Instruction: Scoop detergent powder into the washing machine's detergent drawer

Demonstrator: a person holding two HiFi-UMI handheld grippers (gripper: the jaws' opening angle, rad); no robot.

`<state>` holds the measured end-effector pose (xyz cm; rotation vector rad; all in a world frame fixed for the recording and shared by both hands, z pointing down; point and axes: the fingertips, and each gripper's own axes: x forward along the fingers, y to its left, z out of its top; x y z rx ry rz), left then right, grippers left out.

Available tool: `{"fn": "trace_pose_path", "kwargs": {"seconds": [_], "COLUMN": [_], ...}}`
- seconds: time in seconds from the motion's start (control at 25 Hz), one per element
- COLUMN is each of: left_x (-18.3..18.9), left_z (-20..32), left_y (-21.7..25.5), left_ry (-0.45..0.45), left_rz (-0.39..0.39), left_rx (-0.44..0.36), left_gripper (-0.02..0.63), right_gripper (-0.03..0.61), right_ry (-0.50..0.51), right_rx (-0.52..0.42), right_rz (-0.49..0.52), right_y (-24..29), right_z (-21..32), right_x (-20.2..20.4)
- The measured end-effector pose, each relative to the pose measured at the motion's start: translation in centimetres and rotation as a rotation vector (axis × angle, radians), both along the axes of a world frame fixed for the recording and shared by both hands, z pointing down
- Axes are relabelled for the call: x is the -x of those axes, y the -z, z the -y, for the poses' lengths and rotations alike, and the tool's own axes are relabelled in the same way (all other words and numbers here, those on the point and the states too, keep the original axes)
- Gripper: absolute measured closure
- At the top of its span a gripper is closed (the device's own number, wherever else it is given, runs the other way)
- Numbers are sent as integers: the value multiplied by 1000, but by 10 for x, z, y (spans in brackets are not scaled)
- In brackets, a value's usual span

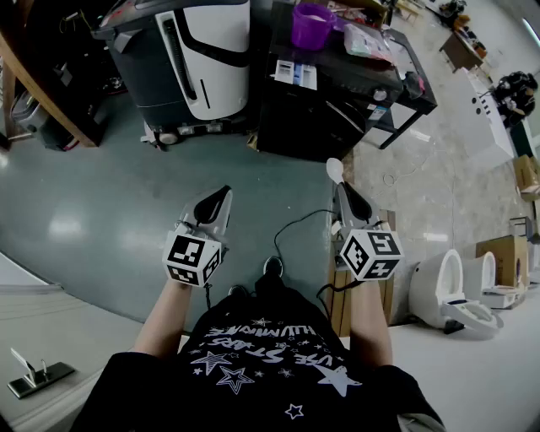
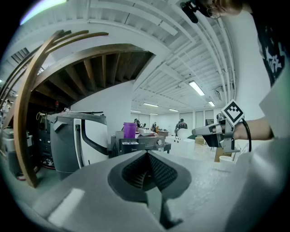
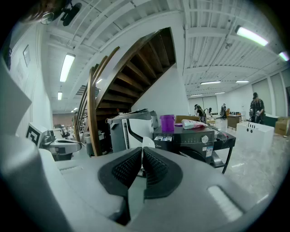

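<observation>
A black washing machine [image 1: 337, 93] [image 3: 192, 144] stands ahead of me across the floor, with a purple cup [image 1: 310, 24] [image 3: 167, 122] and a pale bag [image 1: 367, 40] on its top. My right gripper [image 1: 340, 187] [image 3: 141, 152] is shut on the handle of a white scoop [image 1: 335, 169] [image 3: 147, 142], whose bowl sticks out past the jaws. My left gripper [image 1: 221, 199] [image 2: 147, 155] is shut with nothing in it. Both are held at waist height, well short of the machine. No detergent drawer can be made out.
A large white and grey appliance [image 1: 198, 59] stands left of the washing machine. A curved wooden stair beam [image 2: 27, 122] rises at far left. White toilets [image 1: 447, 291] and cardboard boxes [image 1: 506, 253] sit to the right. A black cable [image 1: 291, 232] trails over the floor.
</observation>
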<state>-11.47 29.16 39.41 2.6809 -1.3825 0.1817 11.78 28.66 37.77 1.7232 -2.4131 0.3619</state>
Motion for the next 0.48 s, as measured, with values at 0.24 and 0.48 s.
{"fn": "trace_pose_path", "kwargs": {"seconds": [0.24, 0.48], "left_x": [-2, -5], "left_z": [-6, -3], "left_y": [-8, -11], "left_ry": [-6, -16], "left_rz": [-14, -23], "left_rx": [38, 49], "left_gripper": [614, 614], "right_gripper": [543, 543], "right_ry": [-7, -9], "right_rx": [36, 48], "right_rz": [13, 28], "right_y": [-9, -15], "right_z": [-9, -6], "right_x": [-2, -8]}}
